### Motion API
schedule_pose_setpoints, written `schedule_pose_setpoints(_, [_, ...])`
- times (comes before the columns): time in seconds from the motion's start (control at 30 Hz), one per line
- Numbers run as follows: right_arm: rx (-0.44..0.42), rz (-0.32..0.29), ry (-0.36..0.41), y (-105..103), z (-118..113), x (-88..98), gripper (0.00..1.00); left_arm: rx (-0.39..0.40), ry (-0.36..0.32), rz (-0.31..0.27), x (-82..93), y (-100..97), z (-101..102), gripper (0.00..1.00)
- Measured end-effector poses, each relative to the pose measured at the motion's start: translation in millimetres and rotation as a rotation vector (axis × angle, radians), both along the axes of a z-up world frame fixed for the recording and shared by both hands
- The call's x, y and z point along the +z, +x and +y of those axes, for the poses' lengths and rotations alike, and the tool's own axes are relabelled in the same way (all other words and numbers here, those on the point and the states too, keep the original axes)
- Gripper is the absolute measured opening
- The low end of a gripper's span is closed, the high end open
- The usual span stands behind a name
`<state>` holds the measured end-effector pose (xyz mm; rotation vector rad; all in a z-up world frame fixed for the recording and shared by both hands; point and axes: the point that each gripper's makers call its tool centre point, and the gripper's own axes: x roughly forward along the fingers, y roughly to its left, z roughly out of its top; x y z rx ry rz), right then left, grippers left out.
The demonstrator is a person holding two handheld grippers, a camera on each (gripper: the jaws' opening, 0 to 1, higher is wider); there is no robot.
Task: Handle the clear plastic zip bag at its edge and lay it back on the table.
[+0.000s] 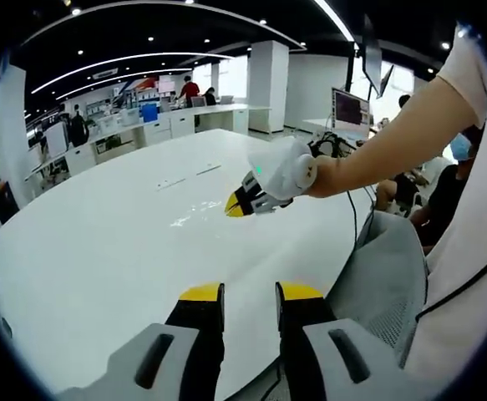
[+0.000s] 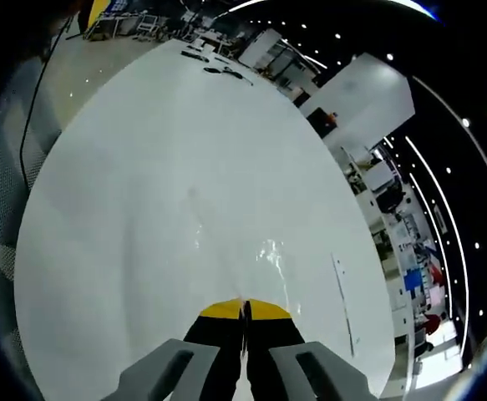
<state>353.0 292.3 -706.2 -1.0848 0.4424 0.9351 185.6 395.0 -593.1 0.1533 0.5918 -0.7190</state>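
Right gripper view puts the right gripper (image 2: 245,311) at the bottom centre, its yellow-tipped jaws pressed together with no gap. Whether they pinch the edge of the clear plastic zip bag (image 2: 251,251) or merely close above it cannot be told, because the film is almost invisible. The bag shows as faint creases and bright glints on the white table (image 2: 143,184), running from the frame's centre down to the jaw tips, so it seems to lie flat or nearly flat there.

In the left gripper view the left gripper (image 1: 249,299) sits at the bottom centre, jaws parted and empty over bare table, while the right gripper (image 1: 241,203) reaches in from the right, with glints of the bag (image 1: 191,215) just left of its tip.

The main risk, as I judge it, is the slippery film: a thin edge can slide from the closed jaws early, or cling to them on release and be dragged or folded instead of settling flat. Its transparency also makes misjudging the edge easy.
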Motion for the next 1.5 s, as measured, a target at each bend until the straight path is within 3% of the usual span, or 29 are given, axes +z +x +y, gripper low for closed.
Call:
schedule_pose_setpoints(0.73, [0.002, 0.064, -0.028, -3.4, 0.8, -29.7, 0.0, -0.003, 0.013, 0.018, -4.6, -2.3, 1.0, 0.22])
schedule_pose_setpoints(1.5, [-0.005, 0.148, -0.041, -20.2, 0.6, -47.9, 0.17, -0.005, 0.016, 0.03, -10.0, -4.9, 1.4, 0.21])
